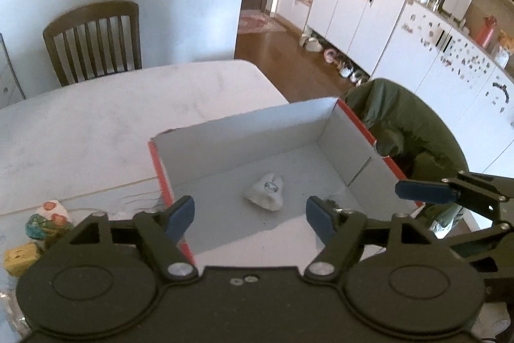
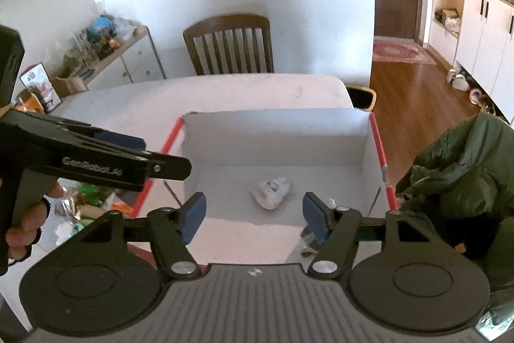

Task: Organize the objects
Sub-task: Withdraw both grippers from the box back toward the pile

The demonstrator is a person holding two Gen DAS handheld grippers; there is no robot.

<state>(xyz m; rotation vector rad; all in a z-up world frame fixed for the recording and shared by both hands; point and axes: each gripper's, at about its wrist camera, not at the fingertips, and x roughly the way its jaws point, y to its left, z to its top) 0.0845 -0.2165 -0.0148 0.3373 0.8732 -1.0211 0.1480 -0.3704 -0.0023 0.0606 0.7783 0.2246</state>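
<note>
Two grippers hung above the box (image 1: 350,150), the left gripper (image 1: 250,216) and right gripper (image 2: 253,211) both spread apart and empty. A white packet (image 1: 266,191) lay mid-frame on the box floor, while snacks (image 1: 41,222) sat at lower left on the table (image 1: 112,124).

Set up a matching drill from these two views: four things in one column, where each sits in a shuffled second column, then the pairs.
Things:
1. white packet
2. green jacket
3. wooden chair
4. yellow block

Places:
A. at the table's far side
B. on the table, left of the box
C. on the box floor
D. draped right of the box

Pairs: 1-C, 2-D, 3-A, 4-B
</note>
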